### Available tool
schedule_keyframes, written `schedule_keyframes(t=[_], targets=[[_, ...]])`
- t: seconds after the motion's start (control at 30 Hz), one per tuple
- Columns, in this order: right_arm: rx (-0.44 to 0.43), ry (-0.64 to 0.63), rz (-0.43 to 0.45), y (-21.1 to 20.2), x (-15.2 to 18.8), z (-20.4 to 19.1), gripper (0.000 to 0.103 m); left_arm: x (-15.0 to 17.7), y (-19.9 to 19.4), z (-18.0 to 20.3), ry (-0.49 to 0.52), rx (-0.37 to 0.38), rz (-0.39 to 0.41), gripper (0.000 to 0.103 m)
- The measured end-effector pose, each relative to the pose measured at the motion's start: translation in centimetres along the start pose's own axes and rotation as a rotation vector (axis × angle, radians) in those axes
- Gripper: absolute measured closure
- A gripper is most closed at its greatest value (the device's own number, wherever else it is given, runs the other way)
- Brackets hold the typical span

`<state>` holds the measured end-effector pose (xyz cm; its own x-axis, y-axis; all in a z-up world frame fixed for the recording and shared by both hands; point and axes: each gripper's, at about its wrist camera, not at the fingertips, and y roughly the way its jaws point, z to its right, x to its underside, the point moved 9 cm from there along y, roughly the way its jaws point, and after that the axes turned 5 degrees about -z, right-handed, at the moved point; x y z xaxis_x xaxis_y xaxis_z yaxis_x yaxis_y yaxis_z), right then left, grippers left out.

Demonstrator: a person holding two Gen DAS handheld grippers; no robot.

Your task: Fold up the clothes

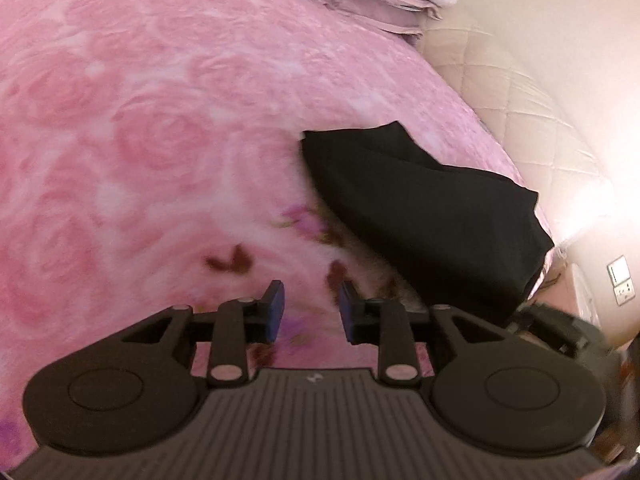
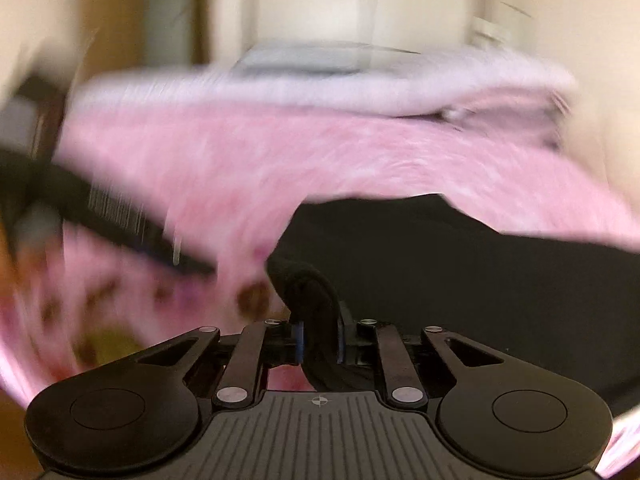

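Risk of the black garment (image 2: 460, 280) slipping from the right gripper (image 2: 319, 340), jaws pinched on one bunched fold only (heavy blur there). Left gripper (image 1: 311, 307) empty, jaws parted, just beside the garment on the pink bed (image 1: 160, 120). Plenty of bare blanket leftward; bed edge and padded wall (image 1: 520, 100) close on the right.

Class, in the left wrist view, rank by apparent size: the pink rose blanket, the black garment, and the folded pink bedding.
1. Pink rose blanket
2. Black garment
3. Folded pink bedding, though it lies farthest from the camera and is partly cropped, so its true size is unsure.
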<state>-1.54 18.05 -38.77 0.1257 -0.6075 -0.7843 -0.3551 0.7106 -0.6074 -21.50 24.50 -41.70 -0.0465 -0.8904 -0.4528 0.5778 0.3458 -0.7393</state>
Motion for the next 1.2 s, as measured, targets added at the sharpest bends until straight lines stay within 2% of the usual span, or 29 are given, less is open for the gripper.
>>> schedule_keyframes(t=[0.07, 0.13, 0.27, 0.3, 0.4, 0.5, 0.6, 0.77, 0.83, 0.87, 0.9, 0.97, 1.03, 1.1, 1.2], targets=[[-0.027, 0.179, 0.067, -1.9, -1.8, 3.2, 0.091, -0.8, 0.9, 1.6, 0.035, 0.024, 0.003, 0.079], [-0.026, 0.305, 0.136, -3.9, -3.1, 6.8, 0.091, -1.7, 1.9, 3.4, 0.071, 0.051, 0.009, 0.079], [0.023, 0.525, 0.231, -7.2, -3.6, 14.5, 0.091, -3.9, 4.6, 7.6, 0.151, 0.111, 0.032, 0.079], [0.051, 0.565, 0.232, -7.5, -3.0, 16.2, 0.091, -4.3, 5.5, 8.6, 0.167, 0.125, 0.029, 0.079], [0.125, 0.719, 0.142, -5.8, 0.7, 20.9, 0.091, -4.9, 8.8, 11.4, 0.210, 0.164, -0.007, 0.080], [0.112, 0.834, 0.092, -4.3, 3.4, 22.9, 0.091, -4.6, 11.7, 13.4, 0.245, 0.168, -0.055, 0.080], [0.145, 0.759, 0.126, -5.3, 1.7, 22.9, 0.091, -4.5, 12.4, 14.3, 0.266, 0.163, -0.050, 0.080], [0.206, 0.509, 0.341, -10.5, -4.4, 22.3, 0.093, -5.3, 11.7, 15.8, 0.274, 0.204, -0.024, 0.080], [0.264, 0.460, 0.408, -12.4, -4.9, 23.1, 0.093, -5.5, 11.9, 16.6, 0.290, 0.215, -0.023, 0.079], [0.303, 0.470, 0.408, -12.6, -4.2, 24.4, 0.093, -5.5, 12.4, 16.8, 0.295, 0.217, -0.030, 0.079], [0.335, 0.518, 0.368, -12.1, -2.8, 26.0, 0.093, -5.5, 13.0, 17.0, 0.298, 0.213, -0.042, 0.079], [0.381, 0.661, 0.244, -10.2, 1.1, 29.5, 0.093, -5.1, 14.2, 17.2, 0.299, 0.197, -0.076, 0.080], [0.358, 0.765, 0.202, -9.1, 3.3, 31.1, 0.092, -4.6, 14.7, 17.7, 0.306, 0.204, -0.098, 0.080], [0.331, 0.772, 0.242, -9.9, 3.0, 31.0, 0.092, -4.6, 14.8, 18.0, 0.311, 0.214, -0.104, 0.080], [0.308, 0.632, 0.389, -12.5, -1.3, 29.4, 0.093, -5.1, 14.8, 18.2, 0.309, 0.217, -0.096, 0.080]])
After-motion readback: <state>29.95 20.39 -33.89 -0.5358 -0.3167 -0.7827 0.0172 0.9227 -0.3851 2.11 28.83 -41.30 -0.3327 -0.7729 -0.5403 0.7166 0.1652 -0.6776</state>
